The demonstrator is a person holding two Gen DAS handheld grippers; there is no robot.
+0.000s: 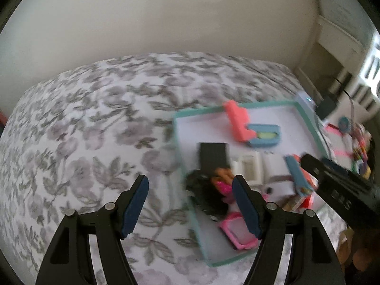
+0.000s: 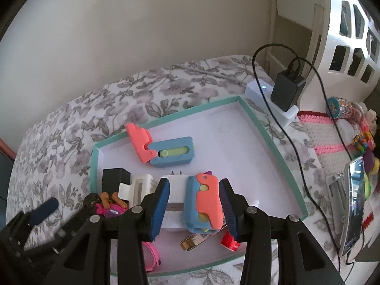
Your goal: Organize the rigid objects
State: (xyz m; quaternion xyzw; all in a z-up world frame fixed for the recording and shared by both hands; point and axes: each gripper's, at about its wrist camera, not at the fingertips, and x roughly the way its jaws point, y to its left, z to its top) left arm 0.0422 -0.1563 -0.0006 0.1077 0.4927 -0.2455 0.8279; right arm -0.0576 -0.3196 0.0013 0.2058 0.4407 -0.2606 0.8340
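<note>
A teal-rimmed box lid (image 2: 273, 140) lies on the floral bed and holds toys. In the right wrist view my right gripper (image 2: 194, 204) is open over it, its pads either side of a blue-and-coral folding toy (image 2: 204, 201) and a white charger (image 2: 174, 185). A second blue-and-coral toy (image 2: 166, 149) lies further back, beside a white clip (image 2: 140, 187), a black block (image 2: 115, 178) and a small doll (image 2: 106, 201). My left gripper (image 1: 190, 204) is open and empty over the lid's left edge (image 1: 187, 166); the doll (image 1: 213, 190) lies between its pads.
A white power strip (image 2: 268, 99) with a black adapter (image 2: 287, 87) and cable sits behind the lid. A phone (image 2: 353, 204), a crocheted mat (image 2: 332, 147) and colourful trinkets lie at right. A pink frame (image 1: 237, 235) lies near the lid's front. A wall stands behind the bed.
</note>
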